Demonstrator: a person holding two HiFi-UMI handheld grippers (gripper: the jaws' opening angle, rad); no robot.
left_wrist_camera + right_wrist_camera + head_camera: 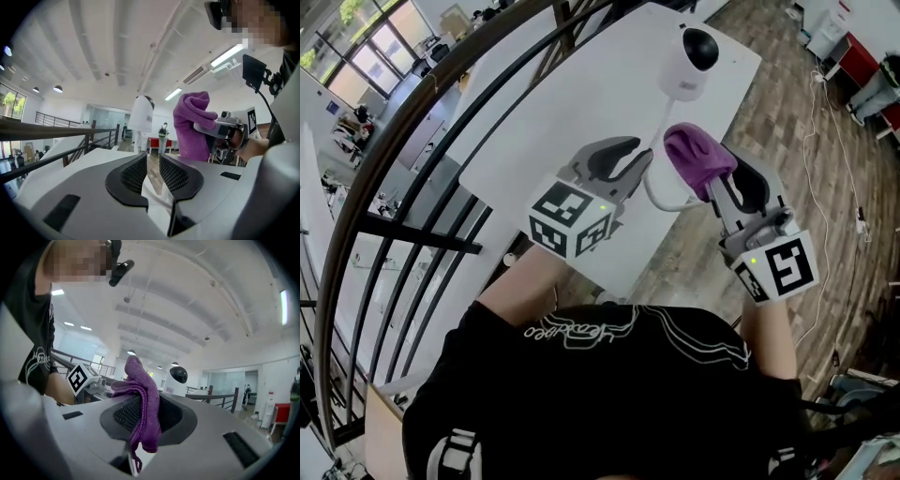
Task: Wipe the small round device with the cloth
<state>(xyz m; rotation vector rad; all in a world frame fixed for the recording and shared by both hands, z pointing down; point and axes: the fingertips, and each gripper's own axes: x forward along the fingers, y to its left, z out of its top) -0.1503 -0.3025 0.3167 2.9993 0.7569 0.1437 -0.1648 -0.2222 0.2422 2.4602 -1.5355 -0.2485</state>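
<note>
Table (581, 103): white, under and ahead of both grippers; it bears the device near its far end.
Left gripper (630, 155): jaws a little apart with nothing between them, only bare table showing through the gap; it hangs beside the right gripper, short of the device.
Right gripper (717, 173): jaws clamped on the cloth, which bunches up past the tips; held above the table, pointing toward the device.
Device (694, 58): white, round, with a black dome face; upright, ahead of both sets of jaws and apart from them, touched by neither.
Cloth (698, 157): purple, folded in the right jaws, its free end toward the device but clear of it.
Cable (654, 192): white, running from the device back between the two grippers.
Done: cloth is in hand and aimed.
Left: by my reading all the wiping; the cloth has yet to meet the device, and the empty left gripper looks free to steady it.
</note>
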